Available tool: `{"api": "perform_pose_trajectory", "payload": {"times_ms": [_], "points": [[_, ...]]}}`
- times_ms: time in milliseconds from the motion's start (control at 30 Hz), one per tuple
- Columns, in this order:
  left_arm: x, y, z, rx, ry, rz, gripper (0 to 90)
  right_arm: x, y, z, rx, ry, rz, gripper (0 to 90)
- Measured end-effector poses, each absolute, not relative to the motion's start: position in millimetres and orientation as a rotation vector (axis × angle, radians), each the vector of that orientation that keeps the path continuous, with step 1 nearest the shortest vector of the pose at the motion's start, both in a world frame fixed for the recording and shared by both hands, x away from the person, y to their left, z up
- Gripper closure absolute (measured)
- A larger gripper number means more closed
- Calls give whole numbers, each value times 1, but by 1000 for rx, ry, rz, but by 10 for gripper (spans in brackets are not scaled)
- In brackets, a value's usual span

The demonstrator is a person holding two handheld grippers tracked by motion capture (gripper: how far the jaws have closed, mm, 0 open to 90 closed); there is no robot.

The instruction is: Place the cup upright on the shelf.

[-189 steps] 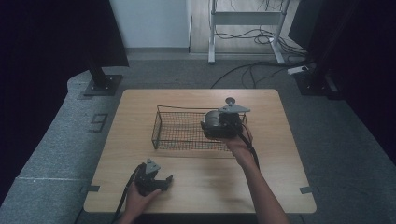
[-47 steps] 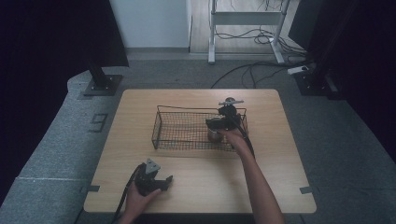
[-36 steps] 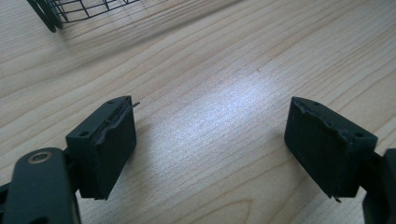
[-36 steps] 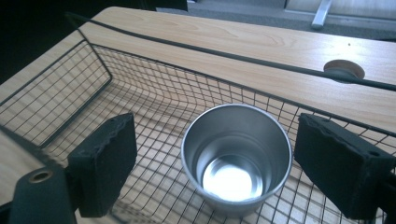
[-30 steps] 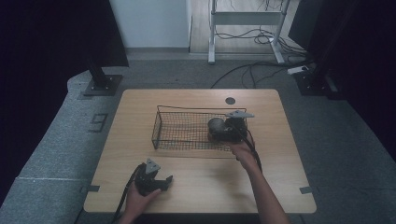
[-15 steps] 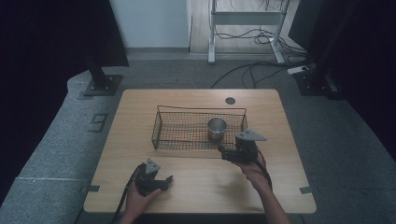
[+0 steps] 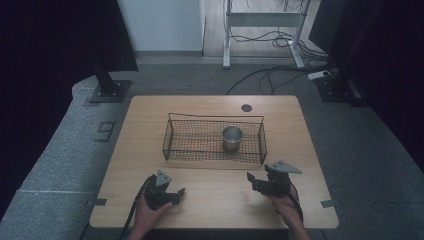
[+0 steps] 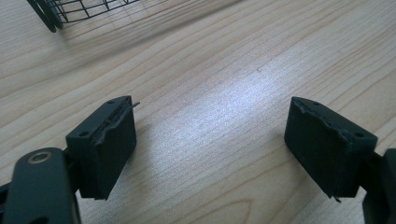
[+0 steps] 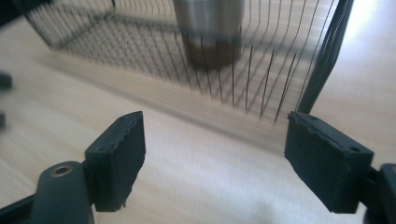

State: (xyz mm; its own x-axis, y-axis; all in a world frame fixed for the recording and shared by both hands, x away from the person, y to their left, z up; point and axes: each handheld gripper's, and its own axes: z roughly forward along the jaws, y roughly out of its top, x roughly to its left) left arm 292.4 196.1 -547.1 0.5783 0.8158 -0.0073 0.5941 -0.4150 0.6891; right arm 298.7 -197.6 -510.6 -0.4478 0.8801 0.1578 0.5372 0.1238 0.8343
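A rectangular basket of thin black wire mesh (image 7: 215, 140) is seen at the middle of the pale wood-grained table (image 7: 150, 115). Inside it, toward its 3 o'clock end, a cylindrical cup of brushed metal (image 7: 232, 138) stands upright. A small dark round disc (image 7: 246, 107) is set in the tabletop at about 1 o'clock from the basket.

The left gripper (image 7: 177, 192) is held low over the table at 7 o'clock from the basket, well apart from it. In the left gripper view its blocky black jaws, with rough, serrated inner faces, are spread wide over bare wood, nothing between them.

The right gripper (image 7: 251, 180), topped by a grey three-cornered plate, is held at 5 o'clock, near the basket's front wall. In the right gripper view, which is blurred, its jaws stand wide and empty, and the cup is seen through the wire beyond them.
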Motion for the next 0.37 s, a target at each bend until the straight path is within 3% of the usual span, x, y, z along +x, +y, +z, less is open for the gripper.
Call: {"api": "perform_pose_trajectory", "payload": {"times_ms": [367], "points": [[292, 196, -547, 2155, 1118, 438, 166, 299, -204, -523, 1402, 2052, 1214, 179]]}}
